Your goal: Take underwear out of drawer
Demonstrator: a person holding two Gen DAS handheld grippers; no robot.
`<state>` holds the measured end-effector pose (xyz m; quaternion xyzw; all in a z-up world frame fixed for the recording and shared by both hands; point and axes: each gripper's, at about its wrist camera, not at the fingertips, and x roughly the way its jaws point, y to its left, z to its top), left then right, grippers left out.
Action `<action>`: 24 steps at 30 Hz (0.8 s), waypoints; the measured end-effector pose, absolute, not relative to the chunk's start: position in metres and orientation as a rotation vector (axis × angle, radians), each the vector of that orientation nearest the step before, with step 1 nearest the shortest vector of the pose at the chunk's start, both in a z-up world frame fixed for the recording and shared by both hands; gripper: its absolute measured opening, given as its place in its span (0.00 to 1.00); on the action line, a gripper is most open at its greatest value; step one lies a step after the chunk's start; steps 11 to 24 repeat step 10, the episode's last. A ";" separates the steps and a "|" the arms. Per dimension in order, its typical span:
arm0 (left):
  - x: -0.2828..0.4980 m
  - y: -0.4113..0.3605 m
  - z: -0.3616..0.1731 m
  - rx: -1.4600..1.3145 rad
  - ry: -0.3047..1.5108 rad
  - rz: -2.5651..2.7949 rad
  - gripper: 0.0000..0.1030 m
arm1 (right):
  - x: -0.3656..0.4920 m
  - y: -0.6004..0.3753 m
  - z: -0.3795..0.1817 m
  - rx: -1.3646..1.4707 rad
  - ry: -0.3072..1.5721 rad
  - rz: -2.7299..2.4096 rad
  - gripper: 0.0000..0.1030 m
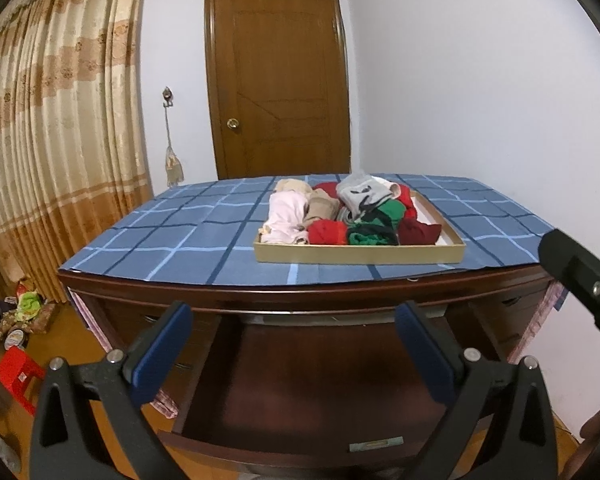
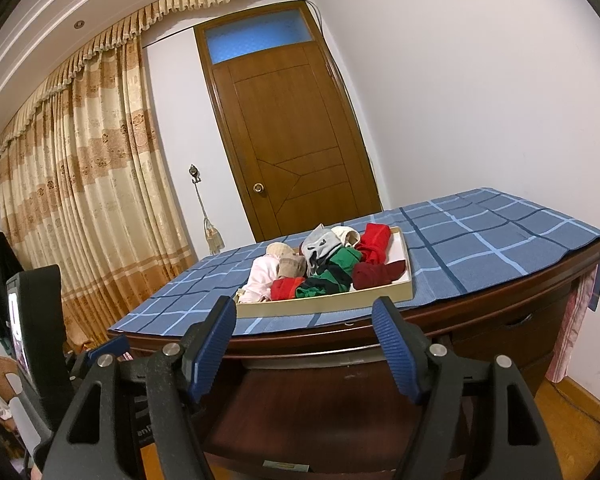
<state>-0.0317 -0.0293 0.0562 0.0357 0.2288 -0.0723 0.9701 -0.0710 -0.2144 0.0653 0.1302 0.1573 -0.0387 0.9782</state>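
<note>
Hovering over open drawer — both grippers' fingers wide; drawer seemingly bare.

A bedroom corner, as we see it, anchored on the brown wooden door.

We find the door set in a plain white wall, with a blue frosted pane above it and a round brass knob on its left side. Left of the door a tieback tassel hangs from a wall hook, and further left we see long beige patterned curtains under a pleated valance. In front of the door stands a dark wood worktop under a blue checked cloth. Far below and left of the door, a red plastic stool sits on the wooden floor.
</note>
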 end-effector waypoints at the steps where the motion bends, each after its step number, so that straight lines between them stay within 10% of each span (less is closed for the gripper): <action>1: -0.031 -0.029 0.056 0.067 0.466 -0.159 1.00 | -0.071 -0.214 0.065 0.262 0.317 -0.078 0.71; 24: -0.024 -0.034 0.053 0.080 0.449 -0.164 1.00 | -0.065 -0.220 0.053 0.284 0.343 -0.094 0.71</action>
